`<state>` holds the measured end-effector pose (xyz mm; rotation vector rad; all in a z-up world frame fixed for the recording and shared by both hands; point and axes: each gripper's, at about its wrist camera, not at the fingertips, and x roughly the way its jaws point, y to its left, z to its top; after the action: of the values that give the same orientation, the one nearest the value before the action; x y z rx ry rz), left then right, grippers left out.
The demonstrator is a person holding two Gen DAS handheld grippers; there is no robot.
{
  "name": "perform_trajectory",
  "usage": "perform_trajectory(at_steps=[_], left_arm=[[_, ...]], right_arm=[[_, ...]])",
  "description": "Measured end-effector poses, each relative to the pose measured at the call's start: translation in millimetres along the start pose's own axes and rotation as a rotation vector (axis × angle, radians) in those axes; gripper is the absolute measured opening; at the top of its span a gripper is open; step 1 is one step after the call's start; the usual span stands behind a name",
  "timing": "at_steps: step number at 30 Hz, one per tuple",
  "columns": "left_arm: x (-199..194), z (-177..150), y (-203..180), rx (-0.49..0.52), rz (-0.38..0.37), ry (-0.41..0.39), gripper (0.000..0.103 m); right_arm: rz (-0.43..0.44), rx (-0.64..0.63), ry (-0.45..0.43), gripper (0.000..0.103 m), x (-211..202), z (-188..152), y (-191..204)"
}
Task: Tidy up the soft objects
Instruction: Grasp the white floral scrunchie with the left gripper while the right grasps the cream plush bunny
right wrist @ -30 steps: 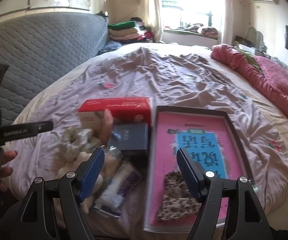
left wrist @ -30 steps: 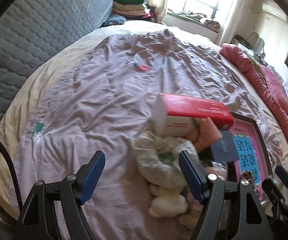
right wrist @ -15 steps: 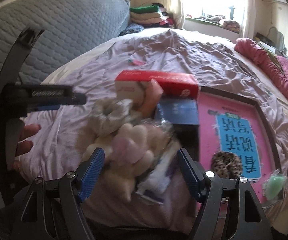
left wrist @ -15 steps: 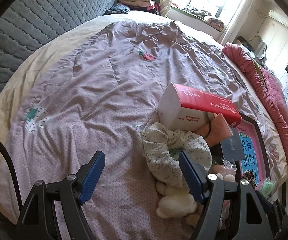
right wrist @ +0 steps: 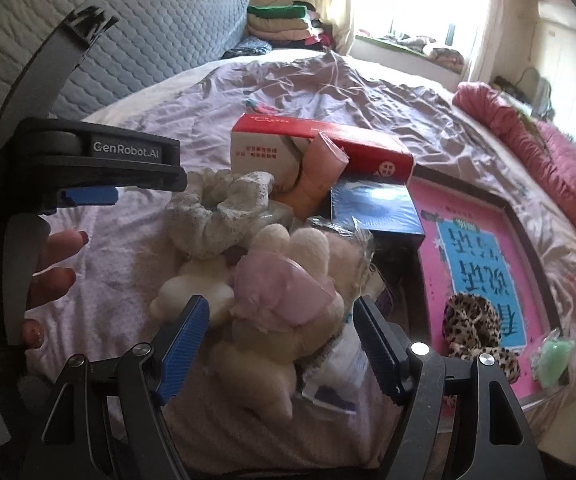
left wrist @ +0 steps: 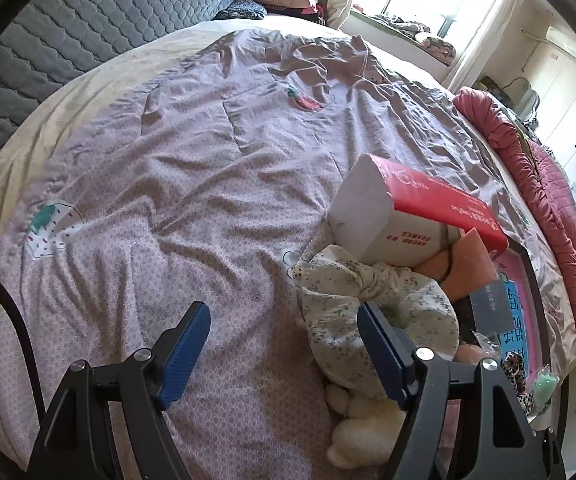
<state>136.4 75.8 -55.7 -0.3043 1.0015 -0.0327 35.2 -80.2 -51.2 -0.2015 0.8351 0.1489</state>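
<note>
Pink tray (right wrist: 432, 280) holds leopard scrunchie (right wrist: 474, 330) and green packet (right wrist: 554, 362).

place: home bedroom | evidence: bed (left wrist: 192, 168), quilted headboard (left wrist: 88, 32), folded clothes (right wrist: 284, 24)

My left gripper (right wrist: 88, 196) carries the lettering "GenRobot.AI" on its side. The red tissue pack (right wrist: 320, 148) and pink board (right wrist: 484, 264) bear print I cannot read (too blurred).

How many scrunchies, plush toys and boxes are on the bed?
Scrunchies: 2, floral scrunchie and leopard scrunchie
Plush toys: 1, plush bunny
Boxes: 2, red tissue pack and dark blue box
Total: 5
</note>
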Motion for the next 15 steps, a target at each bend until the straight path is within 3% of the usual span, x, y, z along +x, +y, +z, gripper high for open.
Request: perform_trajectory(at_steps=[7, 14, 15], left_arm=[[14, 3, 5, -0.040, -0.067, 0.025, 0.075], [25, 2, 1, -0.035, -0.097, 0.036, 0.074], [26, 1, 0, -0.036, -0.110, 0.035, 0.071]], right_arm=[[-0.014, -0.052, 0.011, 0.056, 12, -4, 3], [0.120, 0.053, 0.012, 0.046, 10, -2, -26], [0.149, 0.071, 0.004, 0.045, 9, -2, -31]])
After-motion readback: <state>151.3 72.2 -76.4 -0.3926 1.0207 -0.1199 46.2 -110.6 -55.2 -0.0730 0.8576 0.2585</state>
